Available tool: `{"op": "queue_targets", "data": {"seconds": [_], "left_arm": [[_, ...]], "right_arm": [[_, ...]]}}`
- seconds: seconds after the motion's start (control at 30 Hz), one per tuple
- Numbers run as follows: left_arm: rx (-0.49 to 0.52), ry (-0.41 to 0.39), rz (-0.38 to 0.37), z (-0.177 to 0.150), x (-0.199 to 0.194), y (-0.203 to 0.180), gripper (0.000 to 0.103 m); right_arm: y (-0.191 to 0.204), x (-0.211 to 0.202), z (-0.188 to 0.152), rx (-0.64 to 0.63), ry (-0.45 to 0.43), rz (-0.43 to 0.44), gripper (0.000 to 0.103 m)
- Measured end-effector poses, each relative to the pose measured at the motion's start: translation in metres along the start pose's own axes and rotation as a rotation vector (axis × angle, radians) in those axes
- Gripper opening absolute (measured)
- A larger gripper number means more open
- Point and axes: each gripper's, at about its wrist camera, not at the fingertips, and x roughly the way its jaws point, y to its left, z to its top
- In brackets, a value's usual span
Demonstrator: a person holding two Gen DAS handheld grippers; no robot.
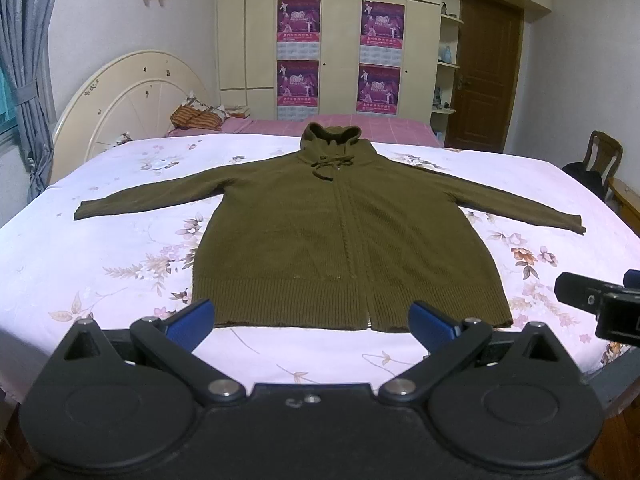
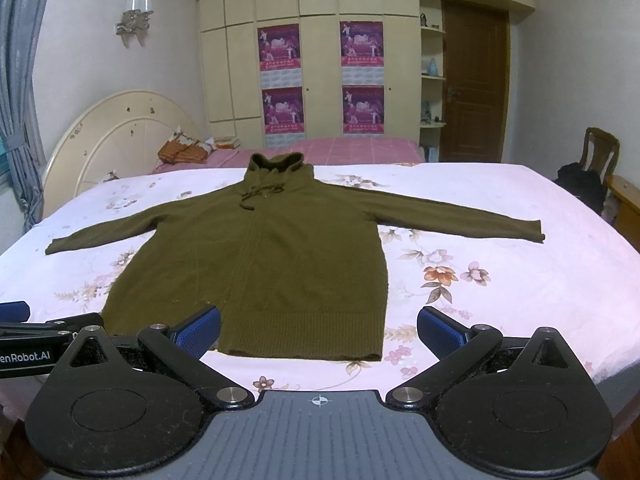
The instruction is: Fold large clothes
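An olive-green knitted zip cardigan [image 1: 340,236] lies flat and face up on the floral bedsheet [image 1: 100,248], sleeves spread out to both sides, collar at the far end, hem toward me. It also shows in the right wrist view [image 2: 272,264]. My left gripper [image 1: 314,318] is open and empty, held just in front of the hem. My right gripper [image 2: 320,330] is open and empty, in front of the hem's right half. The right gripper shows at the right edge of the left wrist view [image 1: 600,304].
The bed has a cream round headboard [image 1: 132,96] at the left. A second bed with a pink cover [image 1: 340,125] lies behind. A wardrobe with posters [image 1: 340,40] and a brown door [image 1: 484,72] stand at the back. A wooden chair [image 1: 600,160] is at the right.
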Motion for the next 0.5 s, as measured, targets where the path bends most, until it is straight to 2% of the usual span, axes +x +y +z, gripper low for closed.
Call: {"op": "queue_targets", "data": {"seconds": [0.5], "left_arm": [[-0.006, -0.006, -0.002, 0.0002, -0.0015, 0.0033, 0.103]], "right_arm": [[0.0020, -0.0030, -0.0008, -0.004, -0.007, 0.001, 0.103]]}}
